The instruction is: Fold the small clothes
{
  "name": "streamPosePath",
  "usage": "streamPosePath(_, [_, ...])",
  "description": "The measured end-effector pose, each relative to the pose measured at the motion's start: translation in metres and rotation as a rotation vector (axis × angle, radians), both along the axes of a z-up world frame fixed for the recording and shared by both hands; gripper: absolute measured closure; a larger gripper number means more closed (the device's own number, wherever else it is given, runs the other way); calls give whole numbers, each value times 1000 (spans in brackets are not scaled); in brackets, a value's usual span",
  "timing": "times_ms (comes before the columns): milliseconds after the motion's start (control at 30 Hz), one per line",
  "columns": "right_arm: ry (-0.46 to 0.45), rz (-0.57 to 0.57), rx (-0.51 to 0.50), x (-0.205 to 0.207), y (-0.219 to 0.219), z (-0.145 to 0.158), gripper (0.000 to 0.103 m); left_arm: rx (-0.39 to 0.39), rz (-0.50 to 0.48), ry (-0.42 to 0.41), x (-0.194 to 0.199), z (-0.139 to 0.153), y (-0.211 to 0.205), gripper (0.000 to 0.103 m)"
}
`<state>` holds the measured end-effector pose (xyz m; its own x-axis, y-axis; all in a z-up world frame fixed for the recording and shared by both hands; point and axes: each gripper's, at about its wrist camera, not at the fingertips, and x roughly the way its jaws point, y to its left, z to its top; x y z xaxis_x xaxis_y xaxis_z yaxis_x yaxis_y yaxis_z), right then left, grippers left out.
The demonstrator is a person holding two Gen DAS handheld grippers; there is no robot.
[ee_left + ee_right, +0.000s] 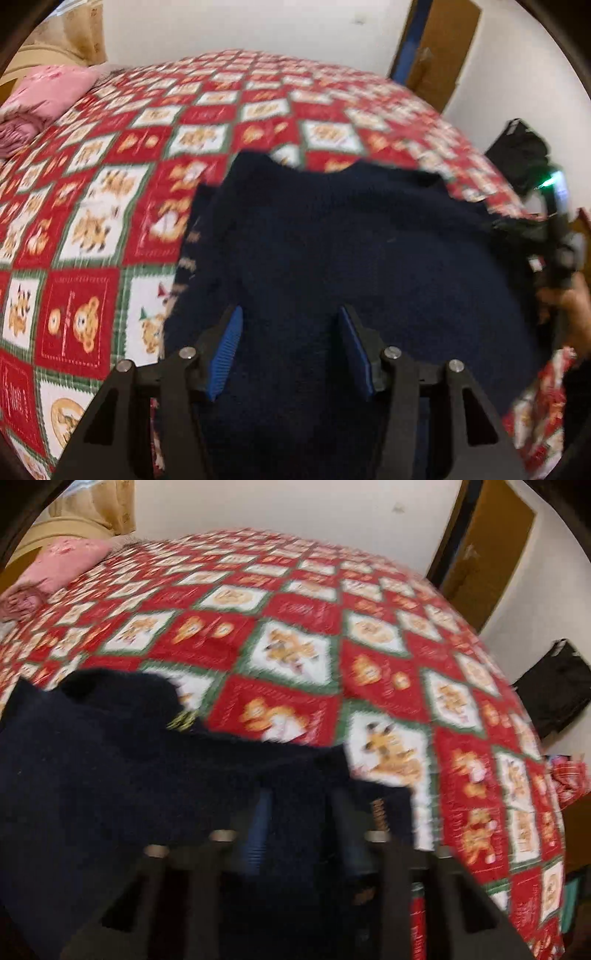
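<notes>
A dark navy knit garment (351, 258) lies spread on the red, white and green patterned bedspread (110, 184). My left gripper (291, 350) is open, its blue pads (227, 350) apart, just above the garment's near part. In the right wrist view the same garment (110, 768) fills the lower left. My right gripper (303, 834) is blurred; its fingers stand apart over the garment's right edge, with cloth around them. The right gripper also shows at the right edge of the left wrist view (554, 251), held by a hand.
A pink pillow (44, 96) lies at the bed's far left. A brown door (439, 48) stands against the white wall behind the bed. A black bag (521, 155) sits past the bed's right edge.
</notes>
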<state>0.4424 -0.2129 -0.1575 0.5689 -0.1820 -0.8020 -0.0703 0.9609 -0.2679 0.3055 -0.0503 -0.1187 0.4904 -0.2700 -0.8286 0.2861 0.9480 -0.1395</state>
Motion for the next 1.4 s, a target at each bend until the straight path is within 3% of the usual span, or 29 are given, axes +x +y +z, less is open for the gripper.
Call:
streamPosePath(67, [-57, -79, 16, 1, -21, 7, 97, -37, 5, -26, -3, -1, 6, 40])
streamPosePath(167, [-51, -182, 114, 7, -60, 1, 97, -21, 12, -52, -2, -5, 9, 31])
streamPosePath(300, [-65, -216, 78, 10, -60, 1, 96, -23, 39, -41, -2, -5, 11, 27])
streamPosePath(333, [-78, -213, 127, 6, -61, 5, 96, -19, 39, -36, -3, -3, 11, 28])
streamPosePath(467, [-241, -192, 564, -46, -99, 50, 91, -30, 23, -34, -18, 7, 21, 29])
streamPosePath(533, [-293, -212, 707, -79, -118, 69, 91, -32, 14, -37, -27, 12, 28, 29])
streamPosePath(633, [-312, -236, 669, -135, -132, 91, 88, -83, 14, -41, -45, 18, 41, 28])
streamPosePath(700, [-293, -230, 644, -178, -134, 97, 66, -108, 19, -31, -60, 17, 45, 28])
streamPosePath(733, [-281, -230, 639, -195, -134, 97, 40, -106, 17, -29, -67, 16, 44, 29])
streamPosePath(767, [-273, -230, 642, -217, -132, 95, 25, -97, 13, -29, -71, 15, 42, 28])
streamPosePath(1000, [-208, -295, 743, -285, -116, 45, 25, -16, -14, -47, -111, 12, 31, 28])
streamPosePath(1167, [-168, -298, 744, -287, -88, 14, 25, 18, 36, -25, -116, 13, 34, 28])
streamPosePath(1300, [-175, -297, 725, -285, -78, 11, 25, 68, 59, -66, -123, 18, 33, 28])
streamPosePath(1400, [-202, -355, 705, -280, -86, 13, 25, 122, 91, -102, -126, 19, 33, 28])
